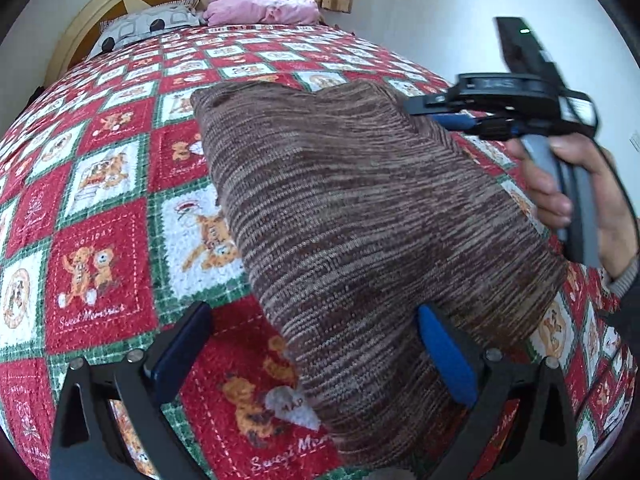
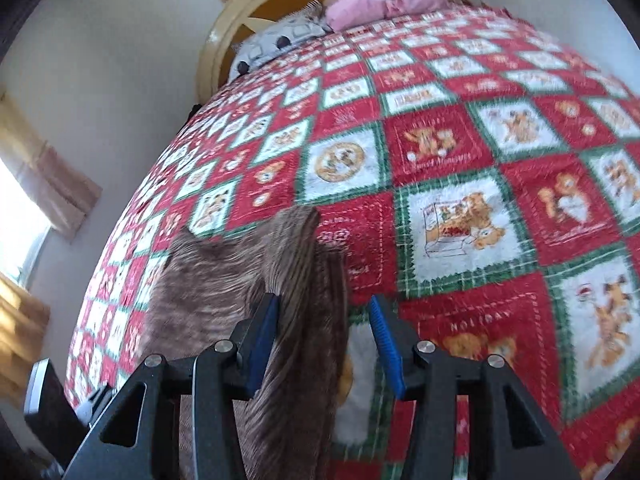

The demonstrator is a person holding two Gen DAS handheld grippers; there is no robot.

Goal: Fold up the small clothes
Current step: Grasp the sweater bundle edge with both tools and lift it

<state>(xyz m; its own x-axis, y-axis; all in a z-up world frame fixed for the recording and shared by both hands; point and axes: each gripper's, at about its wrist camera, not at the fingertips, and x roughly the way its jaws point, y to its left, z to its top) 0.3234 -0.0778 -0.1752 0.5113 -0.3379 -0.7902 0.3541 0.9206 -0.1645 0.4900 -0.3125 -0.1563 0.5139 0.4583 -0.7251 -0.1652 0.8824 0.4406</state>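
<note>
On bedspread (image 1: 112,240): right gripper (image 2: 326,340) parted around garment (image 1: 360,220) edge; left gripper (image 1: 316,344) wide. Advising closing before lifting.

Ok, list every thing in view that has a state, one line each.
brown knit garment: lying on the bed, one edge lifted between the right gripper's fingers.
left gripper: open, fingers straddling the garment's near end.
right gripper: open, fabric in the gap, not pinched.
quilt: spread flat over the bed.
pink bundle: bunched at the headboard.
patterned pillow: lying at the headboard.
</note>
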